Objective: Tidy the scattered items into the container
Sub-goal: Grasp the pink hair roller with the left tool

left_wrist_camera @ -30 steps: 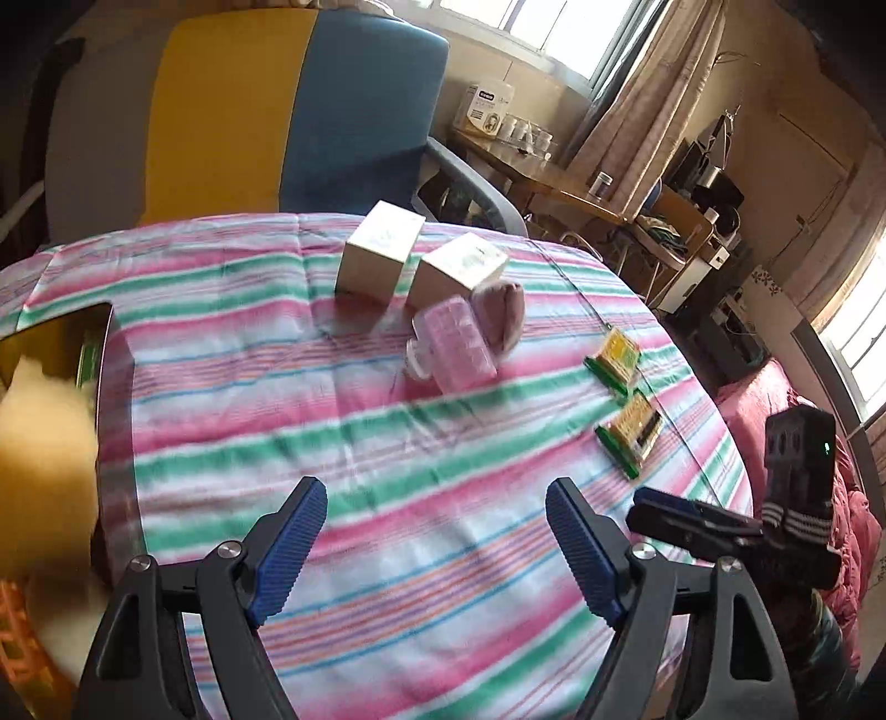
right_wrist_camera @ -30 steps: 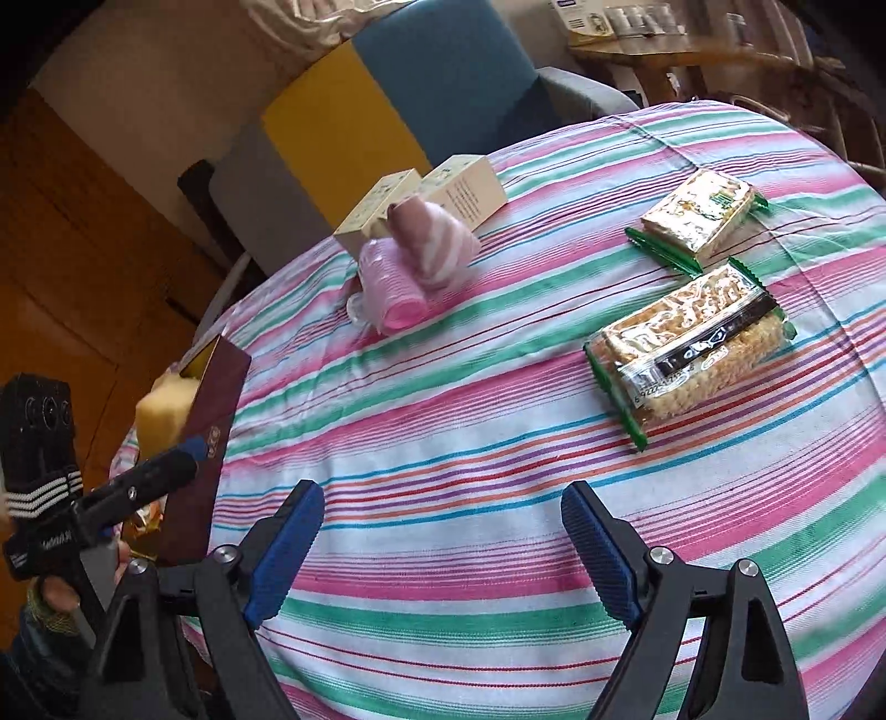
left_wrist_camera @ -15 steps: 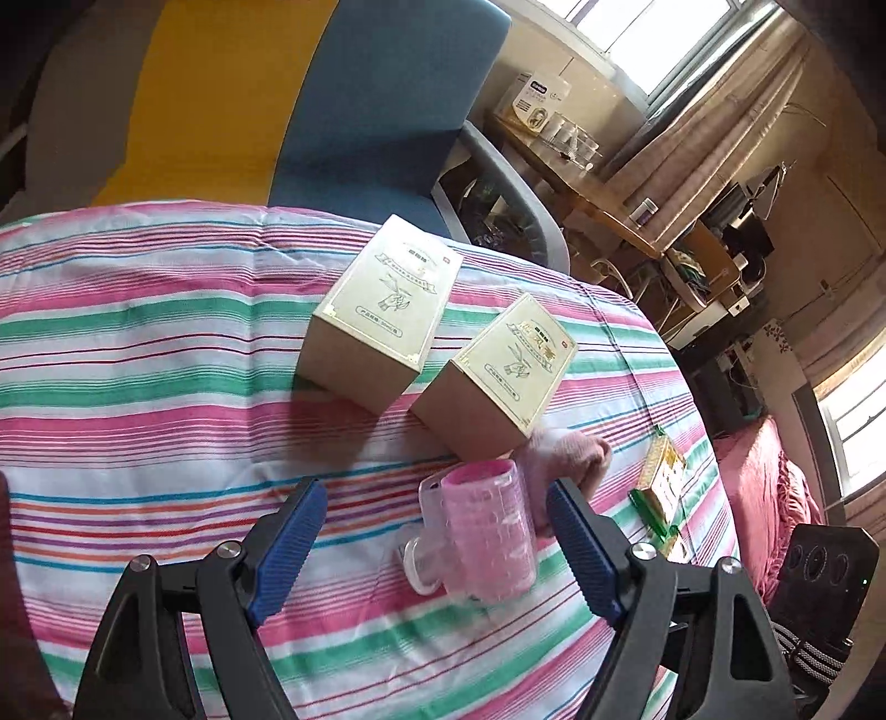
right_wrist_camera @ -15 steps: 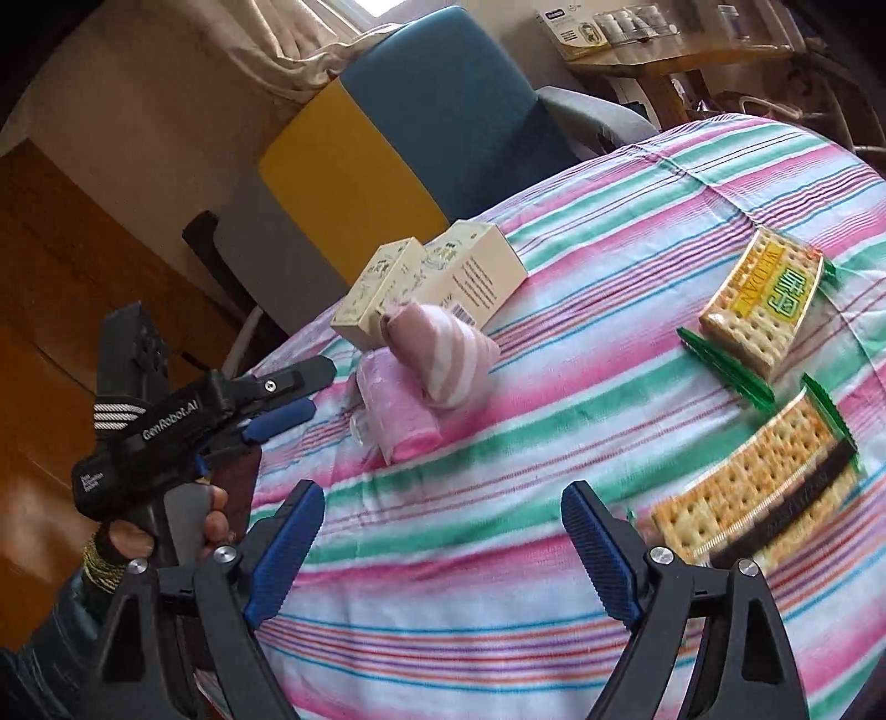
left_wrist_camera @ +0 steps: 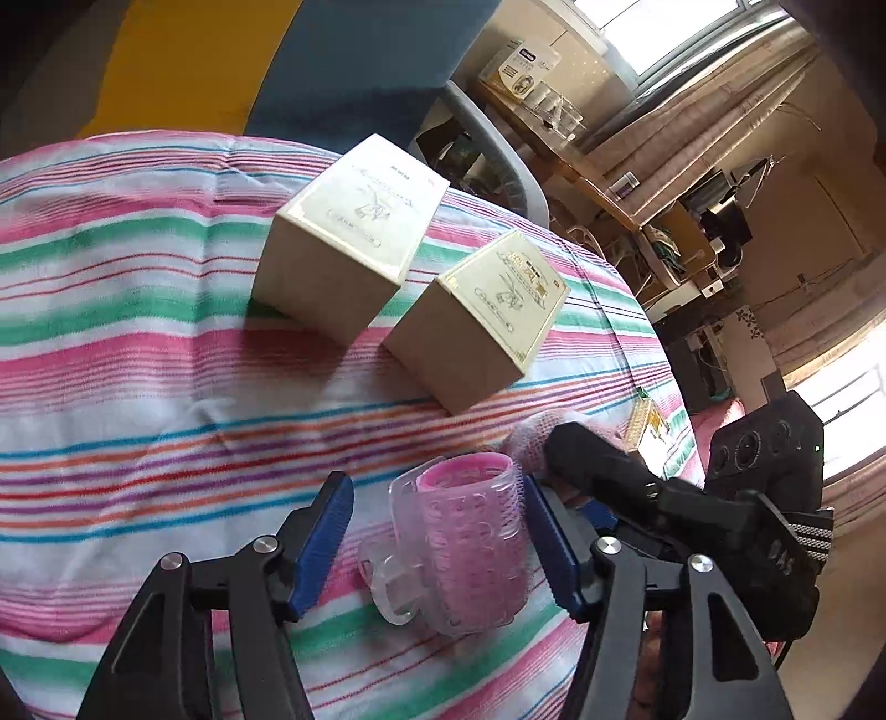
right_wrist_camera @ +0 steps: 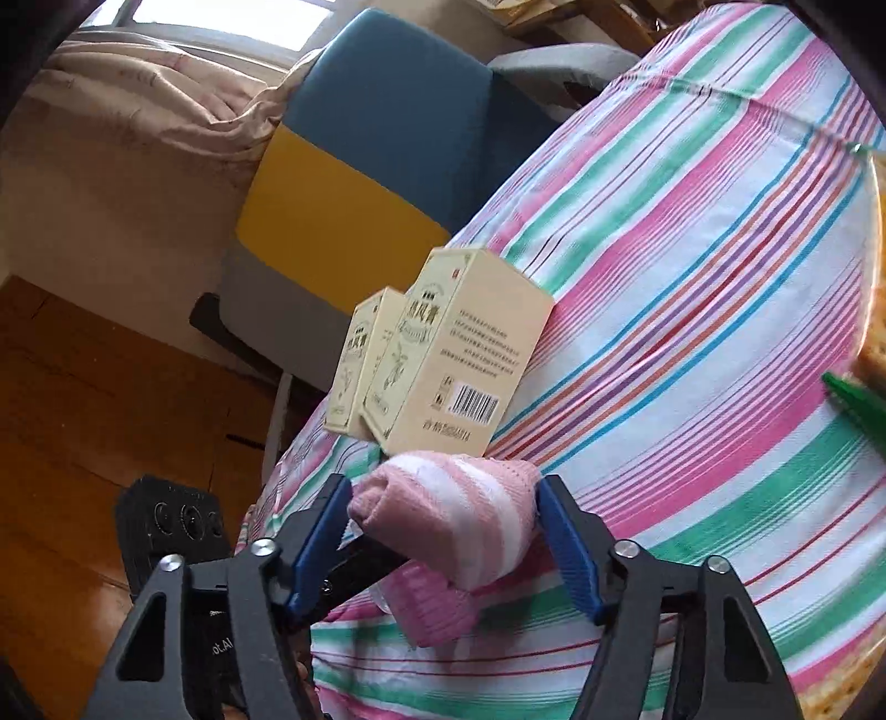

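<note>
Pickup is the step in hand: near the counter's middle the left tool (left_wrist_camera: 437, 545) gapes wide around the pink cup (left_wrist_camera: 465, 540) and the right tool (right_wrist_camera: 443, 545) around the rolled sock (right_wrist_camera: 451, 512), so each must next close.

1. Daylight enters from windows (left_wrist_camera: 681, 33) at the upper right of the left wrist view, where the panes are blown out to white.
2. Two cream boxes (left_wrist_camera: 354, 243) cast soft shadows toward the camera on the striped cloth (left_wrist_camera: 138, 343).
3. Fisheye bending curves the scene, and black vignette fills the corners.
4. In the right wrist view the boxes (right_wrist_camera: 443, 354) and cloth (right_wrist_camera: 692, 249) look slightly smeared; the wooden floor (right_wrist_camera: 83, 387) lies dimmer.
</note>
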